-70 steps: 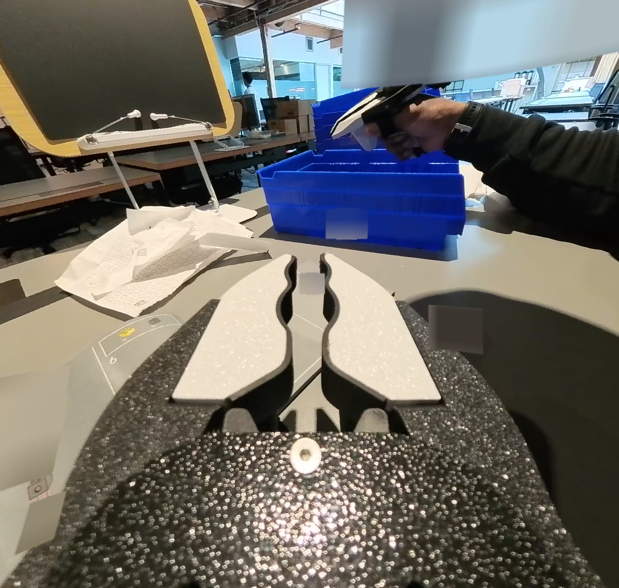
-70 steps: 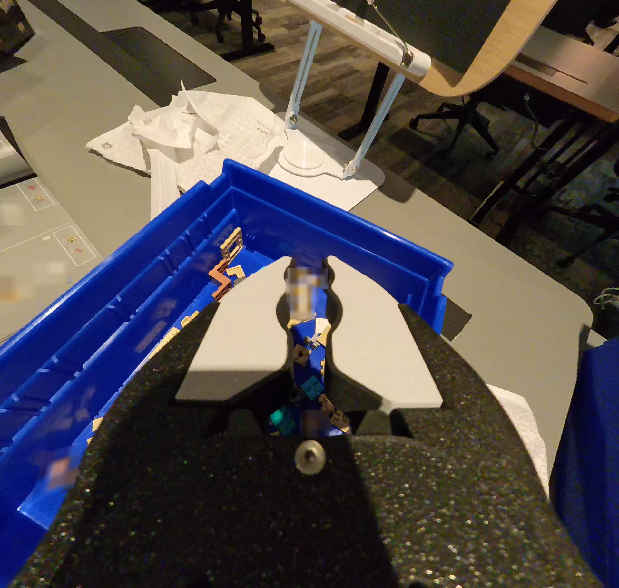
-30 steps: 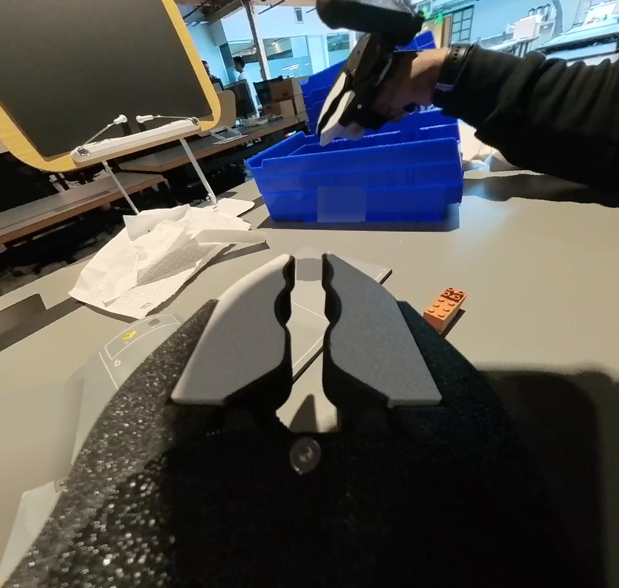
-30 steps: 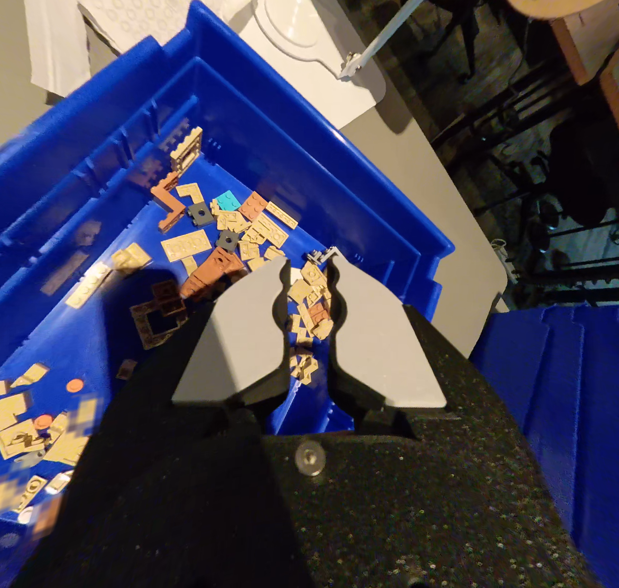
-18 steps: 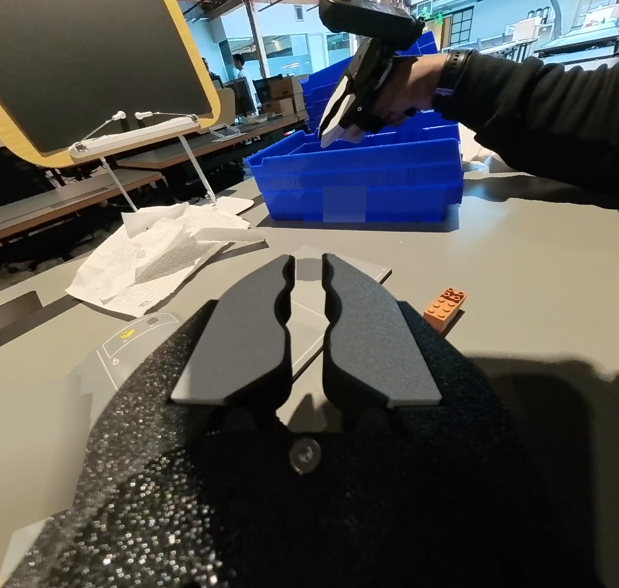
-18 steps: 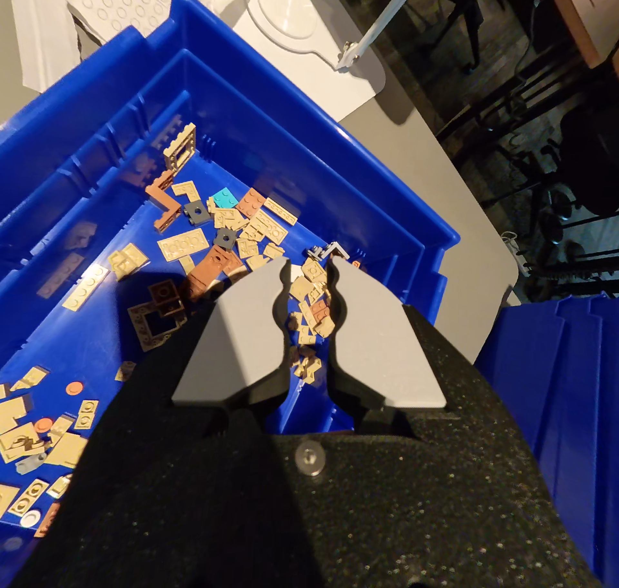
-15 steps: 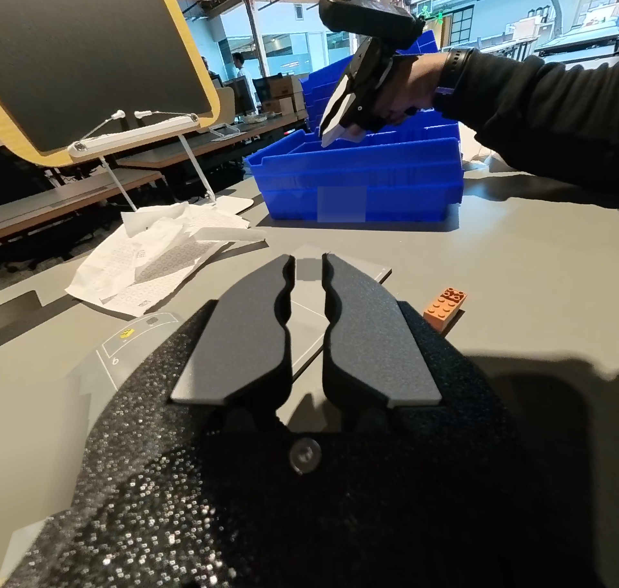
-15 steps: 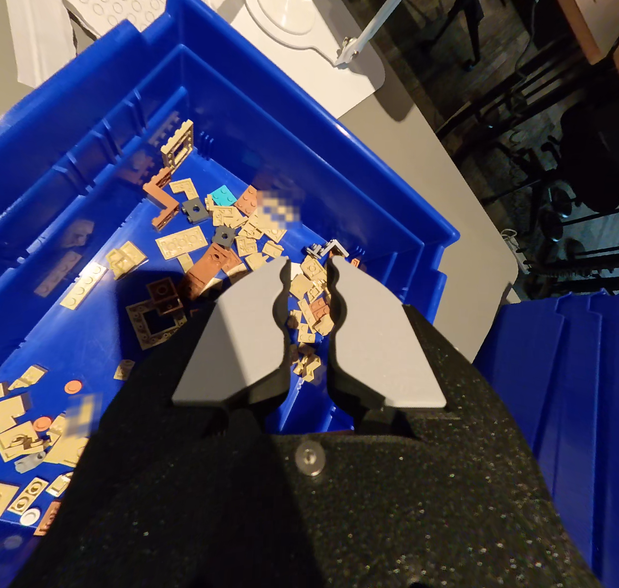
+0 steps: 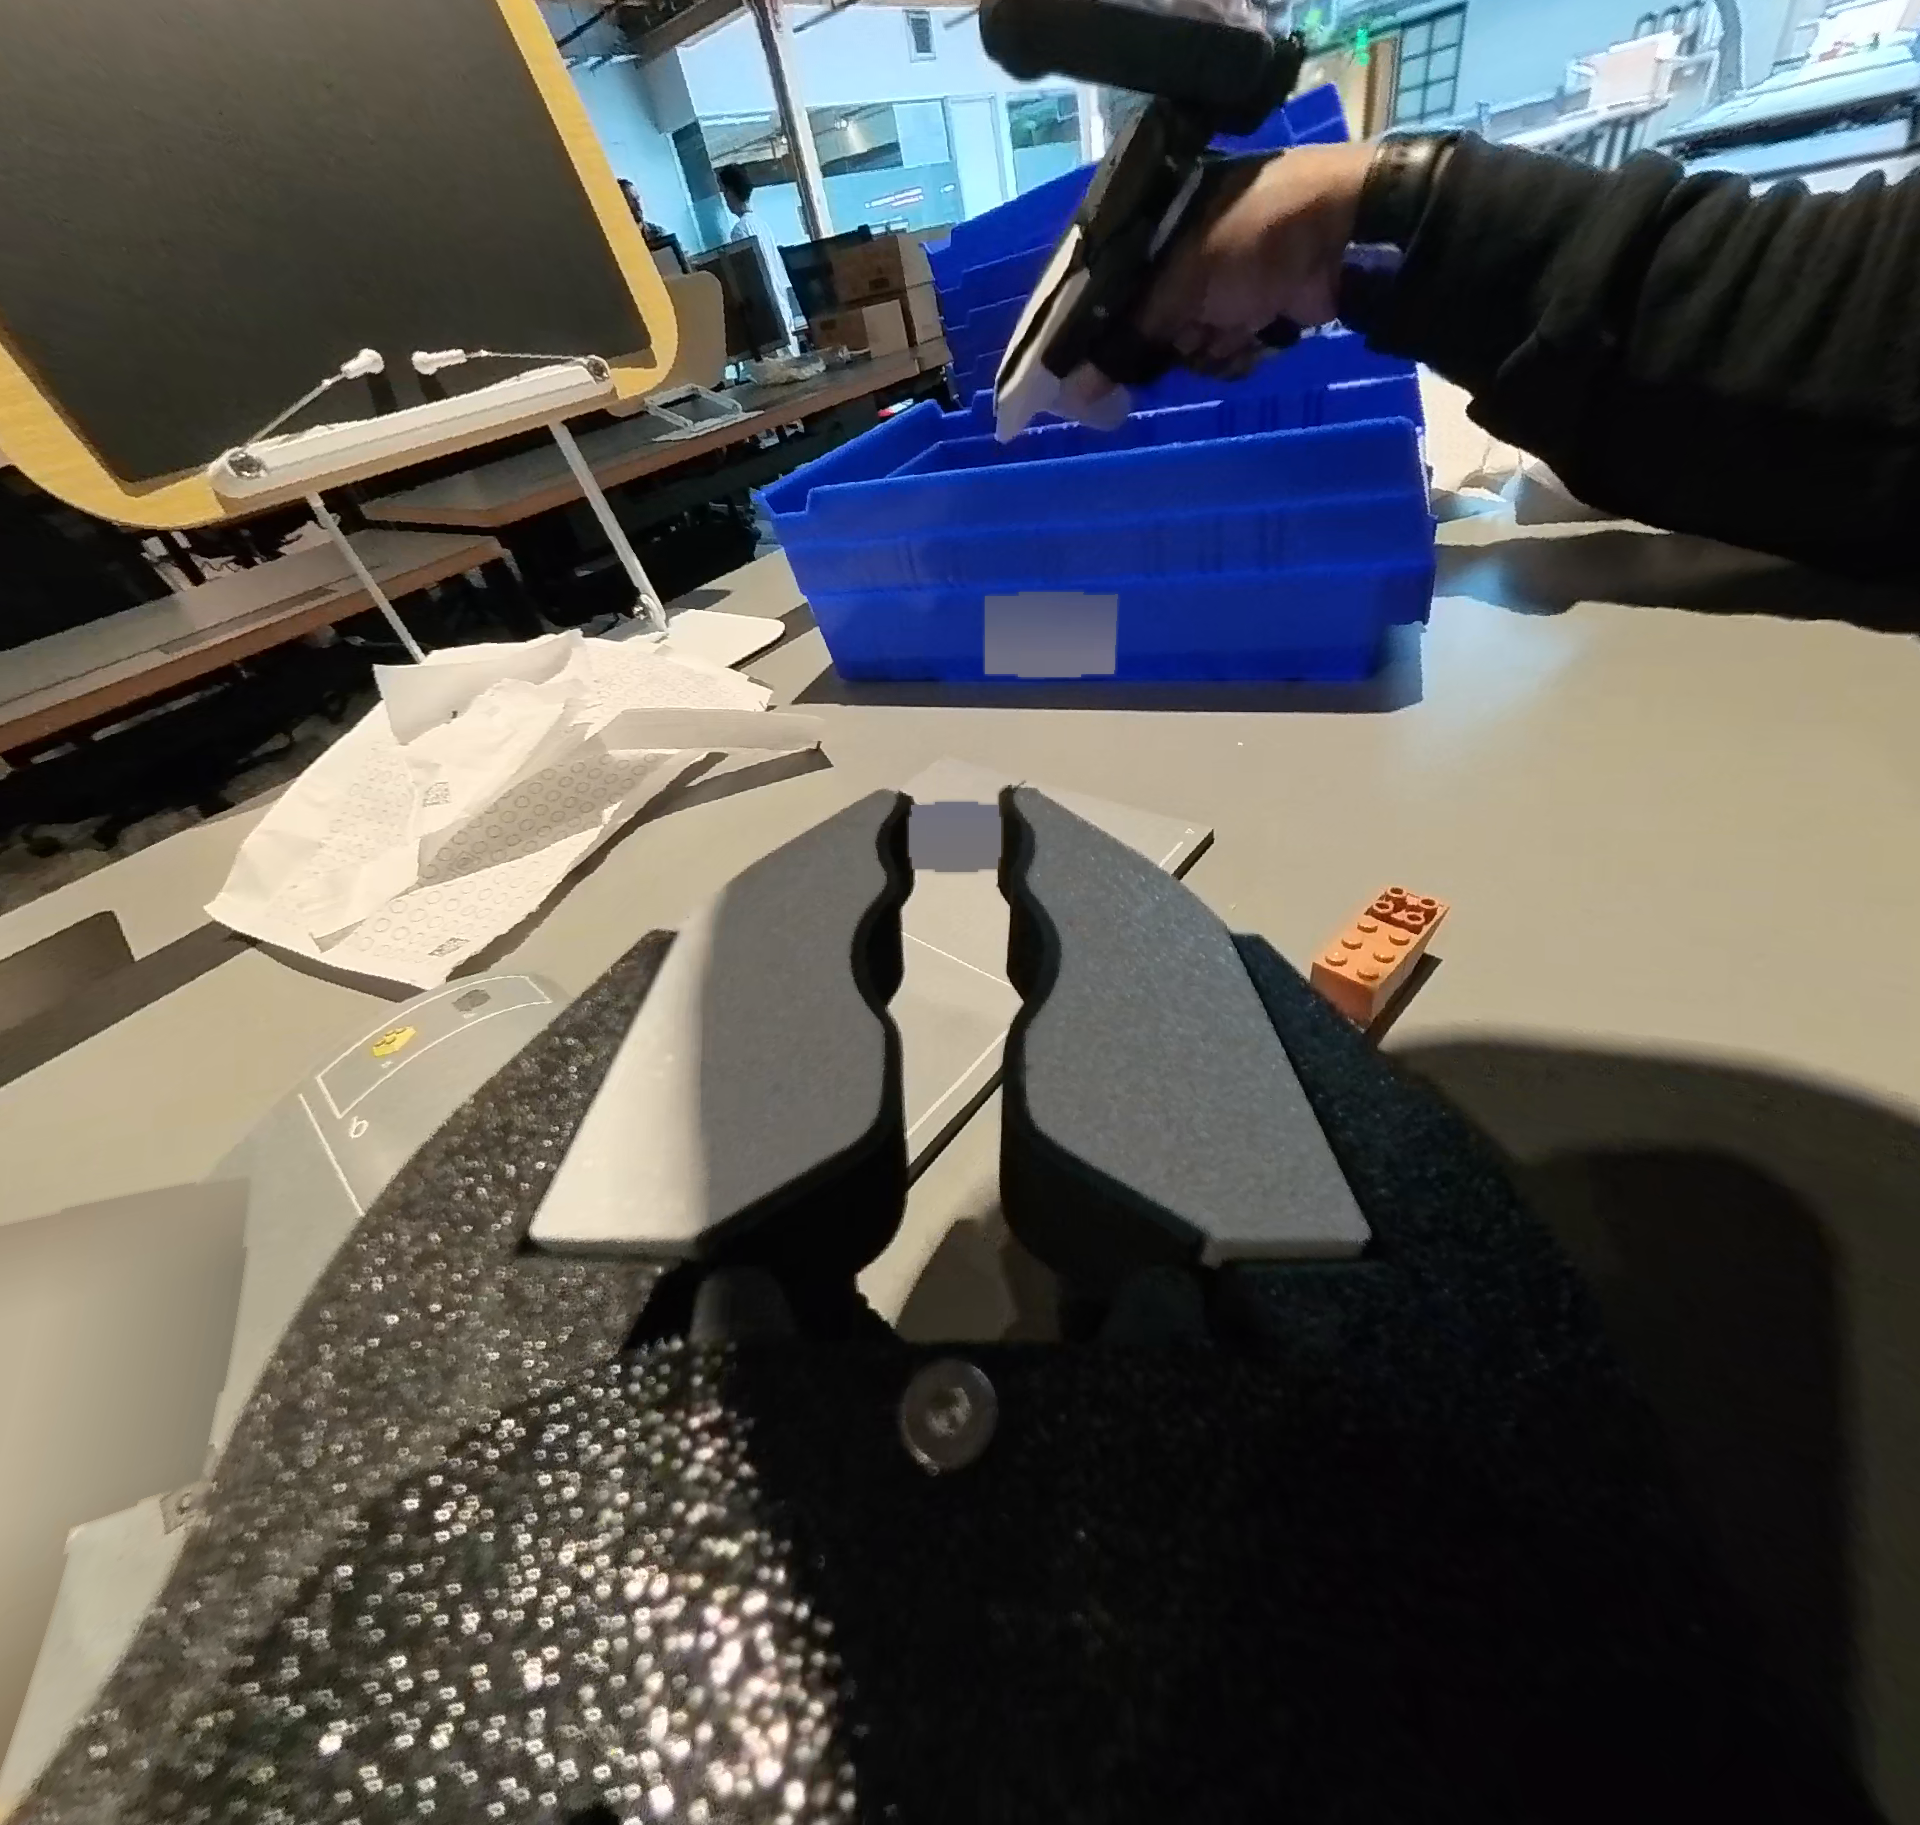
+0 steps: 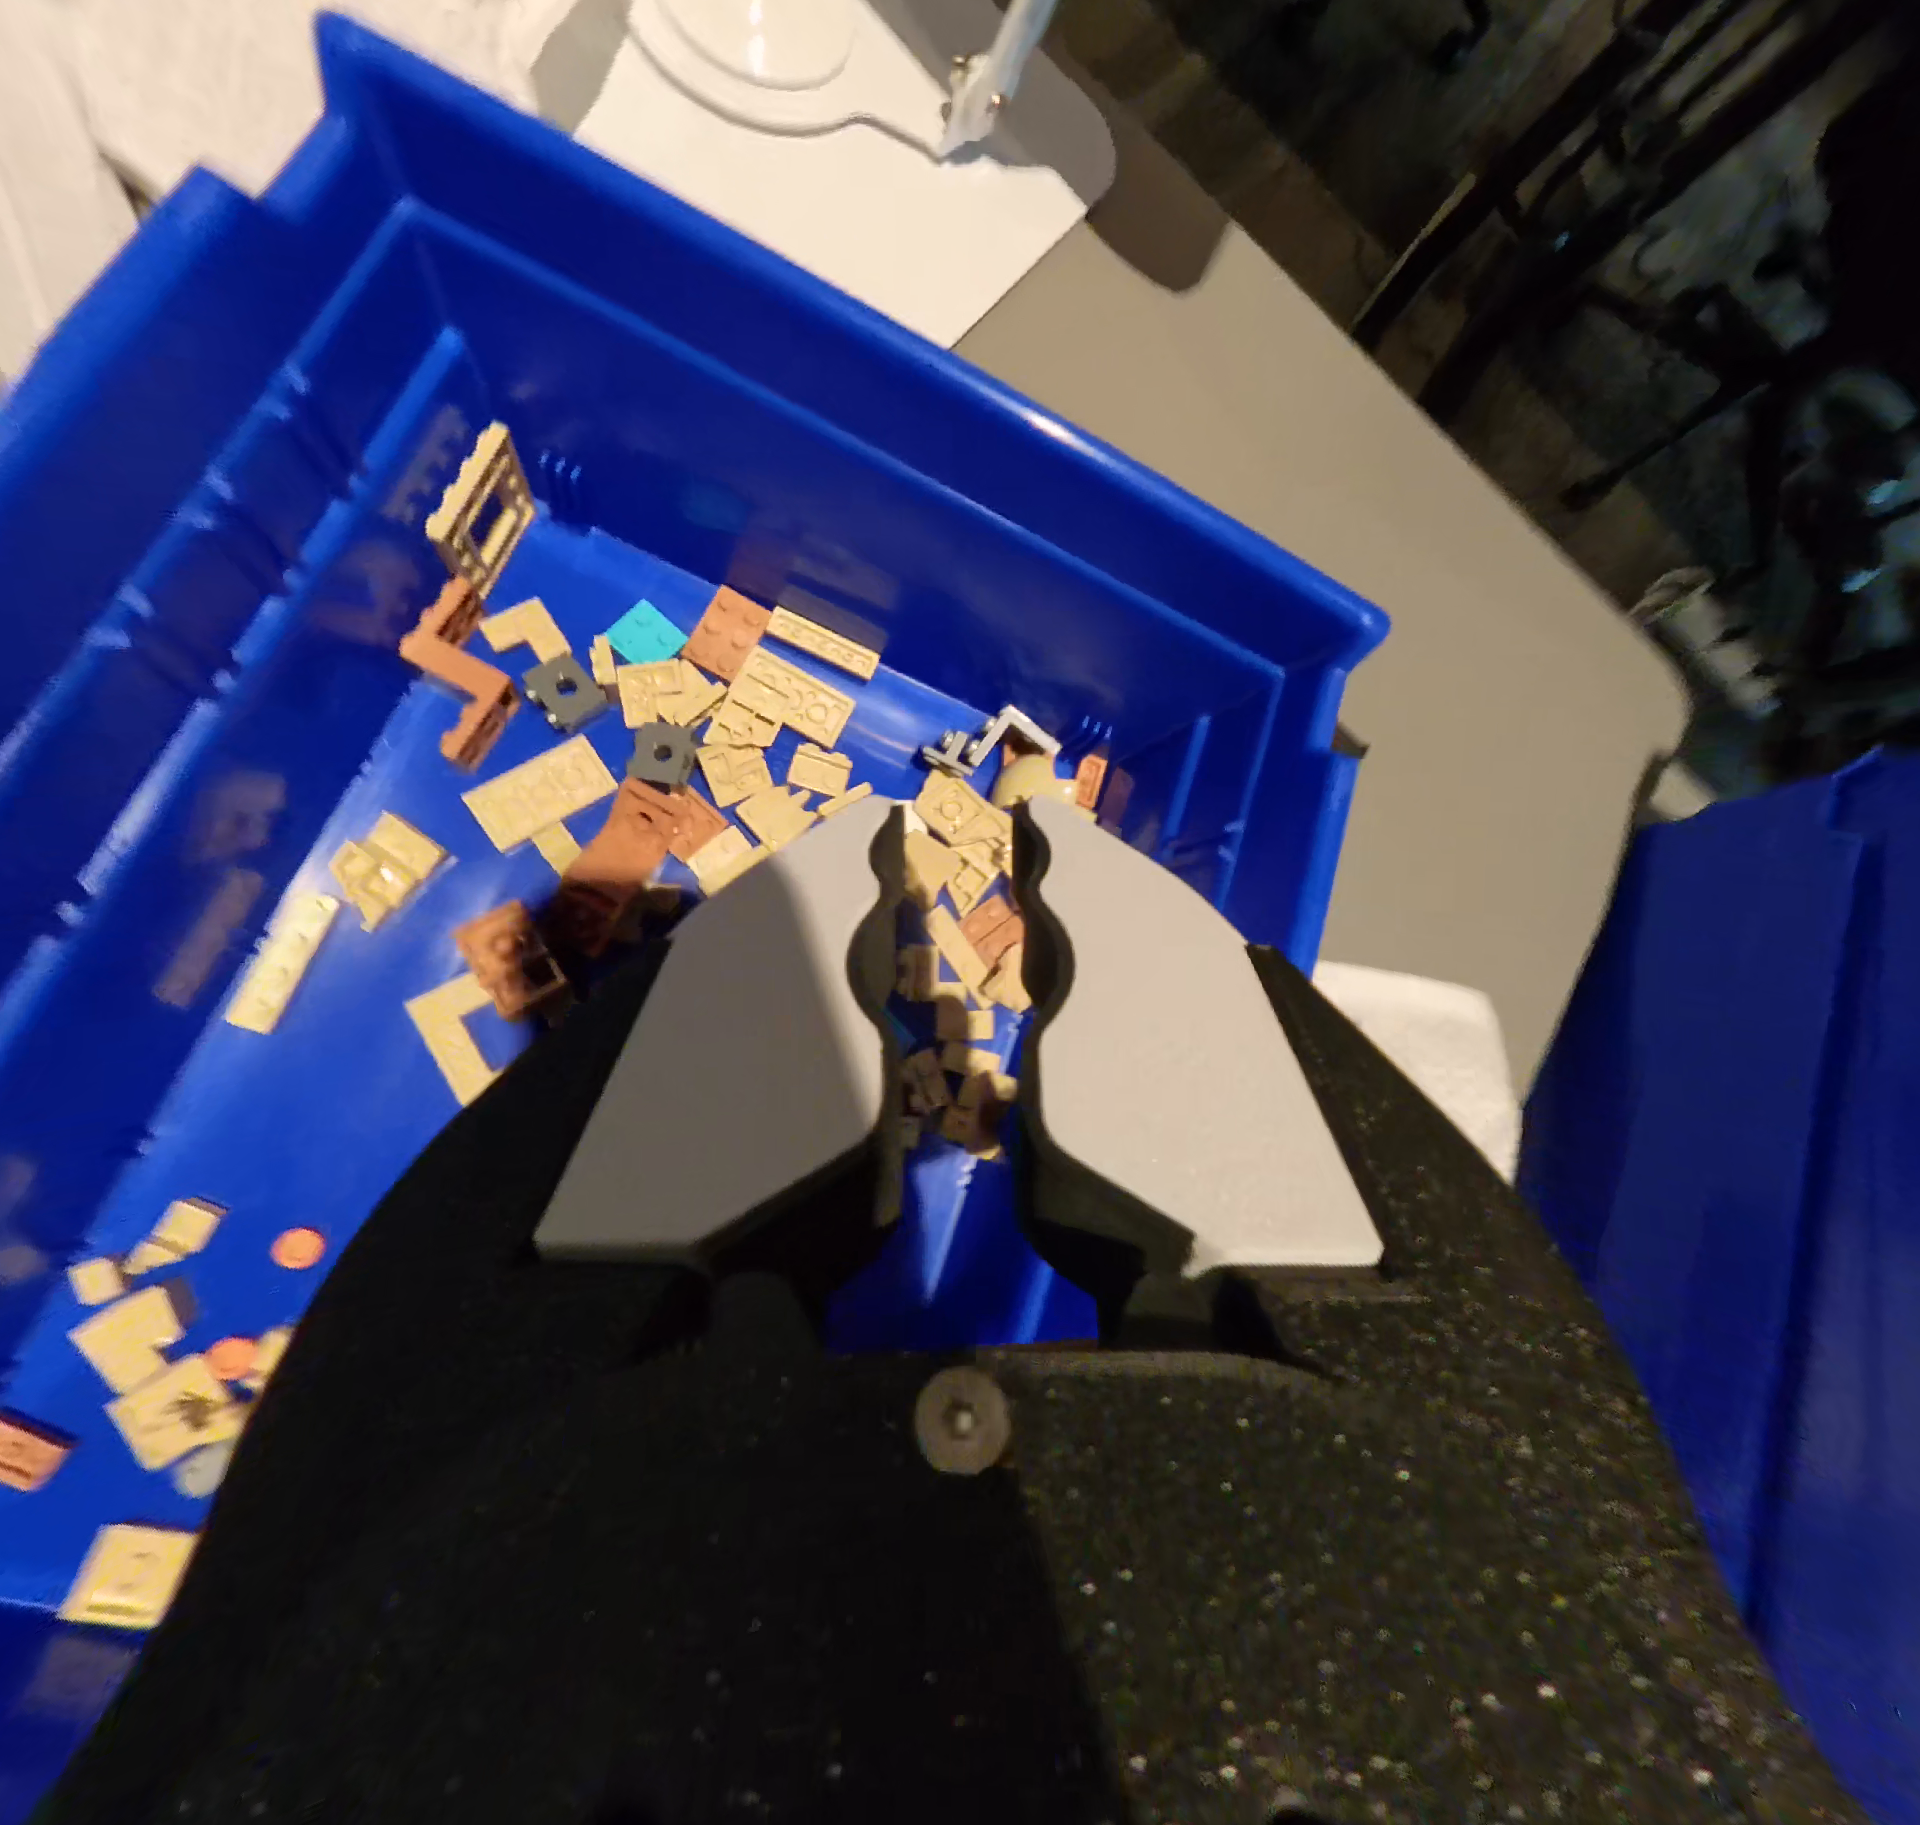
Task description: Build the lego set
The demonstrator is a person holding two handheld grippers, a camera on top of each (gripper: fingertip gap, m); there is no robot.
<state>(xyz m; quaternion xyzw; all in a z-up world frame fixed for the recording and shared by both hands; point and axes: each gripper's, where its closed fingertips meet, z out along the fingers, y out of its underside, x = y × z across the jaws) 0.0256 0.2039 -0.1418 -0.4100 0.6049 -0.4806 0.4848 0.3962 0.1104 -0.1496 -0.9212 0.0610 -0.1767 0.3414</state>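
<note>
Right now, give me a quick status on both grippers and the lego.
Left gripper low over table, jaws slightly apart, empty. Right gripper above blue bin, jaws slightly apart, empty. Loose lego pieces in bin; orange brick on table. Nothing blocking.

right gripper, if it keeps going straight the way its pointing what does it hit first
Most likely the loose tan lego pieces heaped in the corner of the blue bin. The right gripper is open, empty and angled down into the bin, with nothing between its tips and that heap. Depth is hard to judge.
</note>
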